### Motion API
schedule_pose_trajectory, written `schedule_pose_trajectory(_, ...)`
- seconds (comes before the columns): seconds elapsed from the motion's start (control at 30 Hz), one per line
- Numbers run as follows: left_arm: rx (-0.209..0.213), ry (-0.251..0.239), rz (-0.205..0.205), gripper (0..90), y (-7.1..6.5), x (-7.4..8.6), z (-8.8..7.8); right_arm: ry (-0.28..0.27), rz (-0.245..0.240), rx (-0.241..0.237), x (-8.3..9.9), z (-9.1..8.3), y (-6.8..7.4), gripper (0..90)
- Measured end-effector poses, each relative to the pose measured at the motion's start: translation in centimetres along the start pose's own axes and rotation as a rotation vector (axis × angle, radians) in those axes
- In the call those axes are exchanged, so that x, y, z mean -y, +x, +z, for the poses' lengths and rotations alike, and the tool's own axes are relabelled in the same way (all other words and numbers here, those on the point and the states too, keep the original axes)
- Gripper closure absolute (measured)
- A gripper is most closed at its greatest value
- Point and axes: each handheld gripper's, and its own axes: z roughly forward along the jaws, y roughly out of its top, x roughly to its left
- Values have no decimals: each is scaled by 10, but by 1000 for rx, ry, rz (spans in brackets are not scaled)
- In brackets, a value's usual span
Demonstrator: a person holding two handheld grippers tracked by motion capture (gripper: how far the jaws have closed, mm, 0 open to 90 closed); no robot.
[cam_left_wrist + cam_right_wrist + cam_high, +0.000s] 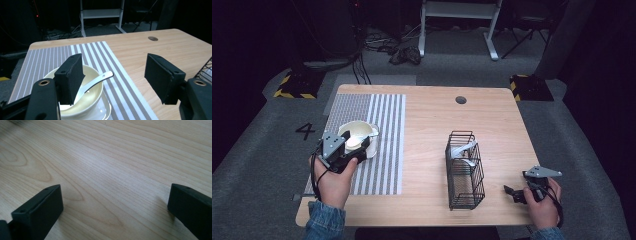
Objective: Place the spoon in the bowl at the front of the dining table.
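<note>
I had the left gripper [113, 82] hanging just above the near side of a cream ceramic bowl [86, 100], its black, matte, block-shaped jaws spread wide with nothing between them. The bowl was round and glossy, sitting on a white saucer [105, 110], and a smooth white spoon [93, 82] lay in it with its handle propped over the rim. One jaw stood over the bowl's near edge; the other hung over the striped mat [50, 57], a woven grey-and-white rectangle on the pale wood-grain table [492, 120]. My right gripper [115, 210] rested low over bare wood near the table's front right corner, jaws also wide apart and empty. A black wire basket [464, 170] stood between the two.
</note>
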Motion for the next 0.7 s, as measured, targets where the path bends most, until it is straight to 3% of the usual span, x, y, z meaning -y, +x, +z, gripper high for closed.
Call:
schedule_pose_trajectory(0.13,-1,12,-11,291,1,4,-9,0,0,0,0,0,0,1)
schedule_pose_trajectory(0.4,48,50,-36,195,-3,14,-19,0,-1,0,0,0,0,1)
schedule_pose_trajectory(0.6,5,86,-20,166,-2,25,-24,0,0,0,0,0,0,1)
schedule_pose_trajectory(0.7,9,139,-2,160,-1,34,-25,0,0,0,0,0,0,1)
